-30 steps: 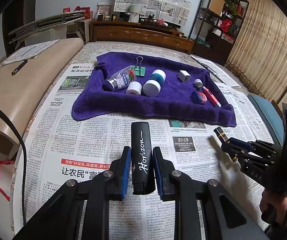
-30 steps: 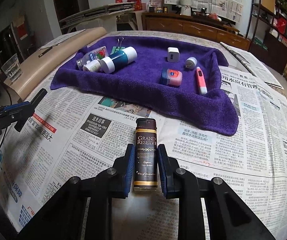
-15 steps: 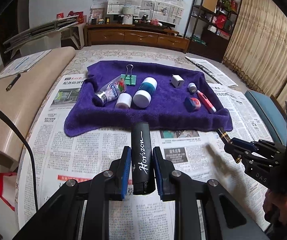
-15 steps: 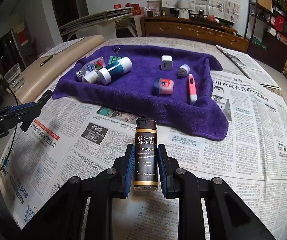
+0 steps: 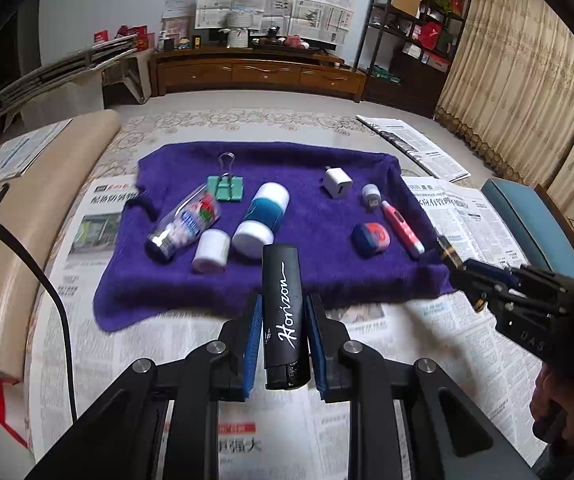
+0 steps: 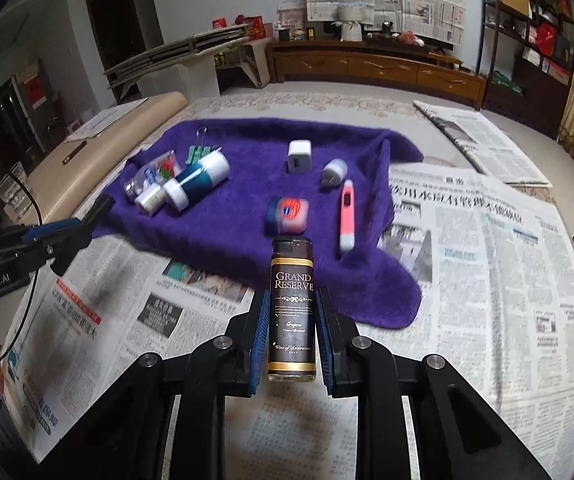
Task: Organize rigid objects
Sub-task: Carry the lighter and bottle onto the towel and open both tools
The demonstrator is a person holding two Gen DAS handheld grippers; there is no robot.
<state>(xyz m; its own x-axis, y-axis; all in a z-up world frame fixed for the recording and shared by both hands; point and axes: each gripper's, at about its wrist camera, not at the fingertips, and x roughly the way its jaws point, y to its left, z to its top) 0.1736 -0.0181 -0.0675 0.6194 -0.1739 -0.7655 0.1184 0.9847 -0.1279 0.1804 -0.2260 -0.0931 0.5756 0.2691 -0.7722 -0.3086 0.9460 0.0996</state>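
Note:
My left gripper (image 5: 283,316) is shut on a black "Horizon" lighter (image 5: 283,312), held above the newspaper just short of the purple towel (image 5: 311,280). My right gripper (image 6: 291,312) is shut on a brown "Grand Reserve" lighter (image 6: 291,308), also near the towel's front edge (image 6: 223,240). On the towel lie a clear candy bottle (image 5: 185,226), a small white cylinder (image 5: 211,250), a teal and white bottle (image 5: 263,216), a green binder clip (image 5: 226,186), a white charger (image 5: 338,182), a small plug (image 5: 371,194), a pink pen-like device (image 5: 401,230) and a blue and red tin (image 5: 371,238).
Newspapers (image 6: 487,264) cover the table around the towel. A beige padded surface (image 5: 7,216) with papers and a pen lies to the left. A folded newspaper (image 5: 411,146) lies at the back right. A blue chair edge (image 5: 527,220) is at the right. A cable (image 5: 59,304) hangs at the left.
Both grippers, each still holding its lighter, have pulled back and risen a little, so the towel looks farther away; the lighters now overlap its front edge in view.

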